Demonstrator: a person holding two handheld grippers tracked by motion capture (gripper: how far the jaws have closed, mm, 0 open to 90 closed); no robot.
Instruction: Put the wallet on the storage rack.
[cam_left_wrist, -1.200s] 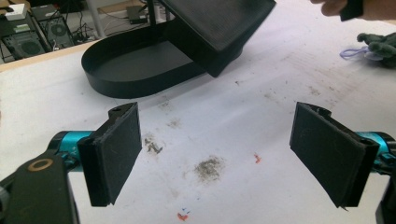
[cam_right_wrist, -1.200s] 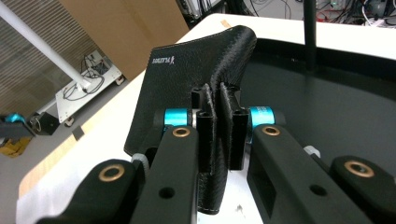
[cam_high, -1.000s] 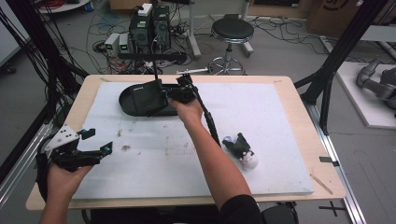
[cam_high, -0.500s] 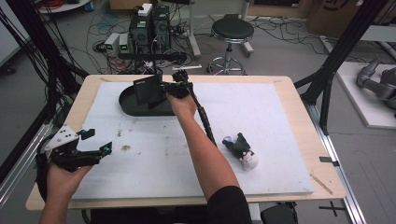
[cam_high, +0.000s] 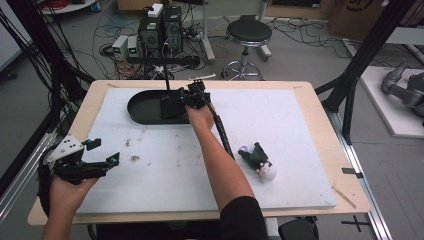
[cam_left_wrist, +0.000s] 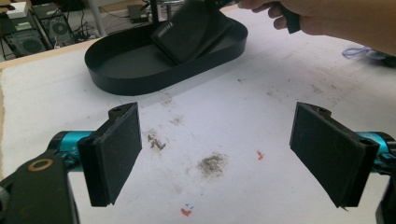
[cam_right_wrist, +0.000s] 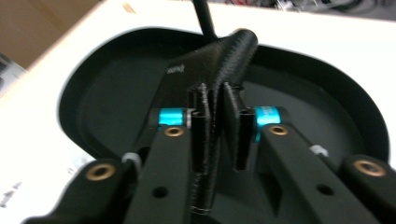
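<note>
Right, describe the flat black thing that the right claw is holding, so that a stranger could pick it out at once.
Start at the white mat on the table and go to the black oval tray at its far edge. Over the tray's right end the right claw pinches a flat black pouch, tilted, its low end in the tray. Small pale lettering marks it, unlike the black-and-white toy lying nearer.

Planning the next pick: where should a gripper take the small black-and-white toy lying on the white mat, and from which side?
Take the toy across its dark body, not the round white head at its near end, which could slip. It lies flat and slanted on the mat, so come from straight above, jaws spanning its narrow width. Judged from the high view.
</note>
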